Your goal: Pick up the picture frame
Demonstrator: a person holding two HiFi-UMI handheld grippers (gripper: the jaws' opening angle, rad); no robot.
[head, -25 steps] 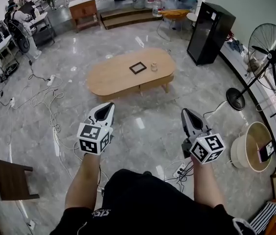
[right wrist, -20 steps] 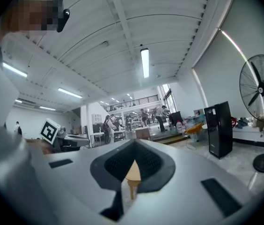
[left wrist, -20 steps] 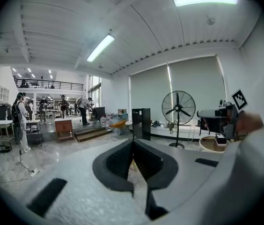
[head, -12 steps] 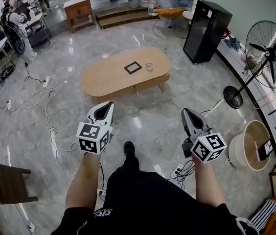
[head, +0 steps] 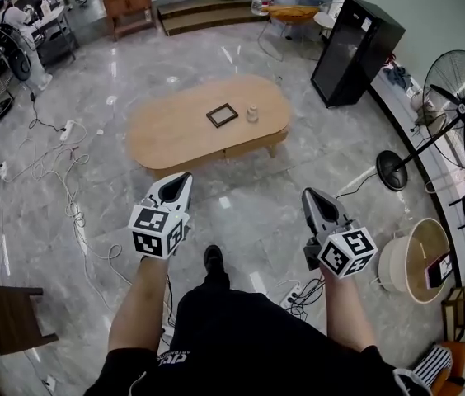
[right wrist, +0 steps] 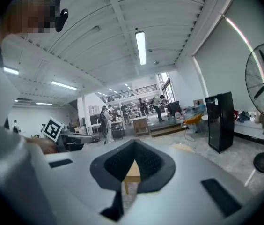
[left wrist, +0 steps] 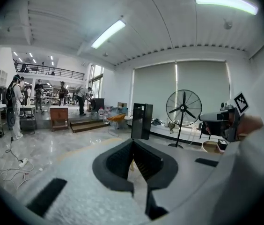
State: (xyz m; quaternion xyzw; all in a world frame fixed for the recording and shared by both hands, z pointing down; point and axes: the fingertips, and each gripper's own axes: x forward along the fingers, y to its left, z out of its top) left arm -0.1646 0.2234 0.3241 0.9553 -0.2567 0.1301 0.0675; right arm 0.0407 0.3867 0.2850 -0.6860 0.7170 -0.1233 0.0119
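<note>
A small black picture frame [head: 222,115] lies flat on the oval wooden coffee table [head: 175,134], next to a small clear glass [head: 252,114]. My left gripper [head: 185,176] and right gripper [head: 305,193] are held out over the marble floor, well short of the table's near edge. Both are shut and hold nothing. In the left gripper view [left wrist: 133,141] the jaws meet in a point before the room. In the right gripper view [right wrist: 133,142] a strip of the wooden table [right wrist: 133,172] shows through the gap behind the jaws.
A black cabinet [head: 354,49] and a standing fan [head: 455,110] are at the right. A round basket [head: 414,258] sits at the lower right. Cables [head: 68,196] trail over the floor at the left, and a power strip [head: 294,294] lies by my feet. A dark stool [head: 6,316] stands at the lower left.
The table and frame have come closer and lower in the head view as I walk forward. Both grippers stay shut and keep their pose in front of me.
</note>
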